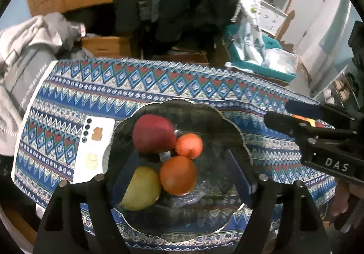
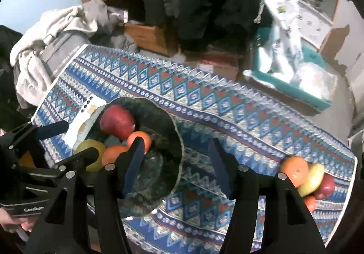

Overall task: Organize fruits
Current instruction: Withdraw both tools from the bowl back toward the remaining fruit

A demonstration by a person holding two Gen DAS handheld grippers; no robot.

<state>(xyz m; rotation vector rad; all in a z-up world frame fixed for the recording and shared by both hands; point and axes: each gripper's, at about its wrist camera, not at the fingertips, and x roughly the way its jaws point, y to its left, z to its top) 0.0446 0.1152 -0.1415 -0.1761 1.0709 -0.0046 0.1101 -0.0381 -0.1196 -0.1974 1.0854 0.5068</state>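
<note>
A dark glass plate [image 1: 227, 122] on the patterned tablecloth [image 1: 159, 85] holds a red apple [image 1: 152, 133], two oranges [image 1: 189, 145] [image 1: 178, 175] and a yellow-green fruit [image 1: 142, 188]. My left gripper [image 1: 177, 176] hovers open above the plate, its fingers wide apart and gripping nothing. My right gripper [image 2: 175, 142] is open and empty, above the plate's right rim [image 2: 179, 163] and the cloth. Further right in the right wrist view, a loose pile lies on the cloth: an orange [image 2: 294, 168], a yellow fruit [image 2: 311, 179], a red apple [image 2: 327, 185] and another orange [image 2: 309, 202].
A white phone [image 1: 93, 147] lies on the cloth against the plate's left rim. Grey clothes [image 1: 29, 44] are heaped past the table's left end. A teal tray [image 1: 261, 67] with plastic bags sits beyond the far right corner. Dark clothing [image 1: 182, 3] hangs behind the table.
</note>
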